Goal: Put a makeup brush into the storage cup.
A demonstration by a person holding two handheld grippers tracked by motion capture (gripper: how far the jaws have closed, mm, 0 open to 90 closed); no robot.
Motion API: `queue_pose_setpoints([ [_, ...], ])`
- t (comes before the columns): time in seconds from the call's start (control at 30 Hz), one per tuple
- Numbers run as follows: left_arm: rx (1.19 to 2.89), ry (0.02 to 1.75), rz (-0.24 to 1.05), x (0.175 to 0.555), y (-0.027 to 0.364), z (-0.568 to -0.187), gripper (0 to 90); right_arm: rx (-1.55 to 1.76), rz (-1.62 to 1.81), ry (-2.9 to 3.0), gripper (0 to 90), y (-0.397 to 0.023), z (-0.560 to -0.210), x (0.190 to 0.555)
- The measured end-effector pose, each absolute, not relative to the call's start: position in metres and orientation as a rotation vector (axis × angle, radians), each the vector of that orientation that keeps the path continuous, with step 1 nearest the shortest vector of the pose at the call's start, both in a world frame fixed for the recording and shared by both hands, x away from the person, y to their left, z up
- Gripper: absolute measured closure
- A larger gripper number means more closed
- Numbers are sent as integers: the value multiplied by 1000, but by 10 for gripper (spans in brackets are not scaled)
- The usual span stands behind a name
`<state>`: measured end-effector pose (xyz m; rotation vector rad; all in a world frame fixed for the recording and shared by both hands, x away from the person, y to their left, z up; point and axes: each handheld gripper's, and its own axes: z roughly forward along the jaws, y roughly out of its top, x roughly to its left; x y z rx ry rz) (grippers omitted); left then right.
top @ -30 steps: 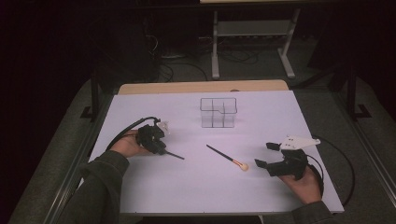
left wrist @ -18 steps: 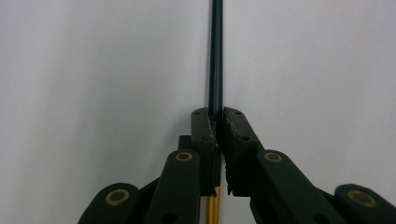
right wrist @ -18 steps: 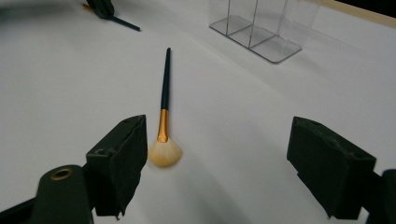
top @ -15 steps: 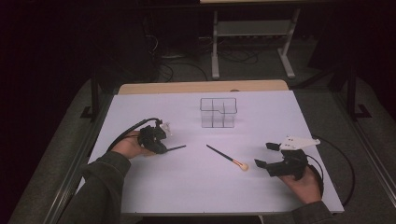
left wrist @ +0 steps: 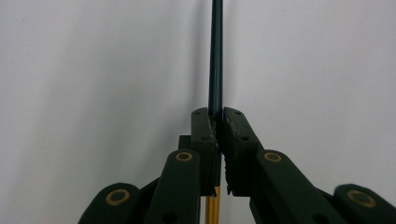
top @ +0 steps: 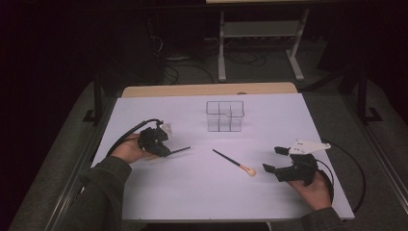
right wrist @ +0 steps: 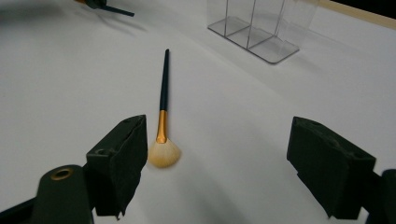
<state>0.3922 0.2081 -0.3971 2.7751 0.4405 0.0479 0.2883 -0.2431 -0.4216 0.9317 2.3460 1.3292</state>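
Observation:
My left gripper sits at the left of the white table, shut on a thin makeup brush. Its dark handle juts out past the jaws, and its gold ferrule shows below the pads. A second brush with a dark handle, gold ferrule and cream bristles lies flat mid-table. My right gripper rests open on the right. The bristle head lies just ahead of its left jaw, untouched.
A clear compartmented organiser stands upright at the table's far middle. The white table top ends in a wooden strip at the back. A metal stand is on the dark floor beyond. Cables trail from both grippers.
The left gripper turned slightly, and the brush handle in it swung from pointing toward the near right to pointing right. The right gripper and the loose brush stayed put.

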Motion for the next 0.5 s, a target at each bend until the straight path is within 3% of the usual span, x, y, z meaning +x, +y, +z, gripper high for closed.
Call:
queue_pose_setpoints([
  [0.5,2720,446,46,374,213,-378,835,870,1301,2421,202,-227,-410,288],
])
